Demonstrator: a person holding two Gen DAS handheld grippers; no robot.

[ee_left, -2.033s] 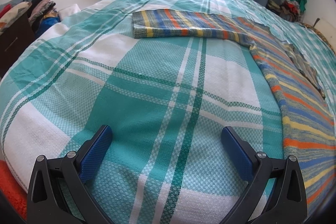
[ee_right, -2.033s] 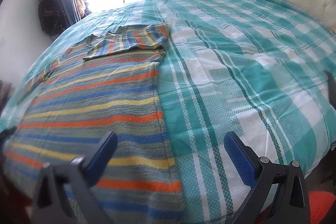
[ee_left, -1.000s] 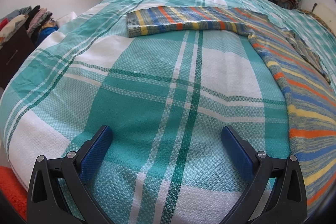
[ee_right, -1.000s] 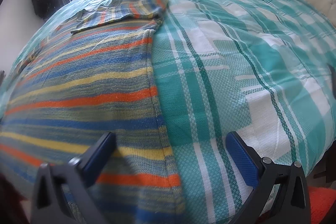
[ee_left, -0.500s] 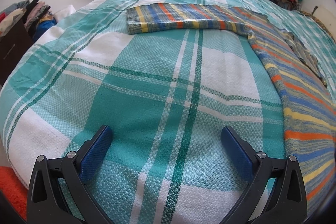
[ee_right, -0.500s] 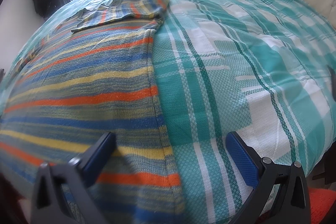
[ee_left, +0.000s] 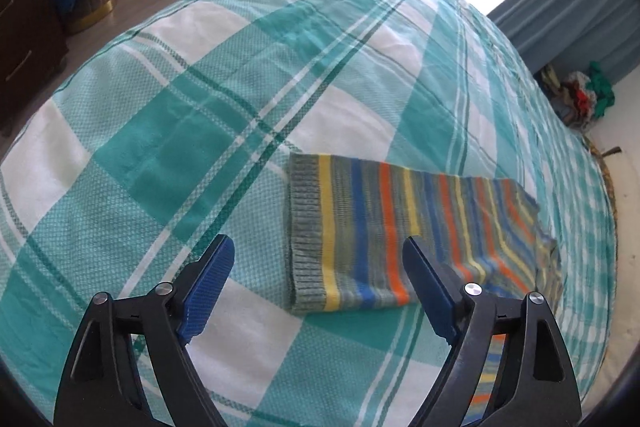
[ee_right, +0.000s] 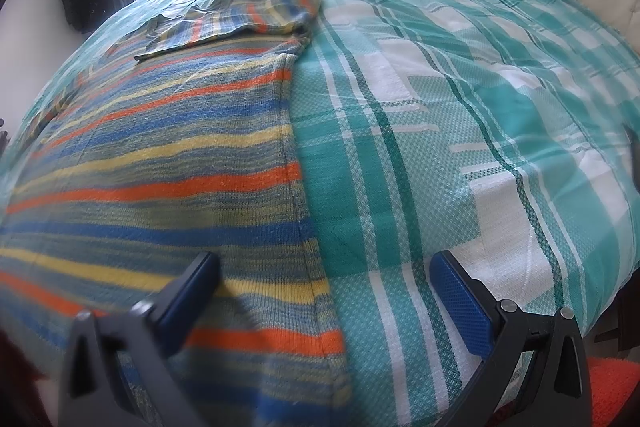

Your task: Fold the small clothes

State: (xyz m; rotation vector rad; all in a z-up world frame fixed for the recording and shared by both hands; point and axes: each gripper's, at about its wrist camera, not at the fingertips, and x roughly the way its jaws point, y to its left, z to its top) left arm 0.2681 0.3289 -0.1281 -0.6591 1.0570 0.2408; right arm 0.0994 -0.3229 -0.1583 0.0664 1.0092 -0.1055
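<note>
Left gripper (ee_left: 318, 287) jaws closing, empty, above sleeve (ee_left: 400, 231) cuff edge; right gripper (ee_right: 324, 297) jaws apart

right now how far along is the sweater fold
Done: the striped sweater lies flat on the plaid bedspread, its far sleeve already folded across the chest. In hand: the left claw, jaws just narrowing but empty, hovers at the other sleeve's cuff. The right claw waits open over the side seam. Left: that sleeve and the body folds.
</note>
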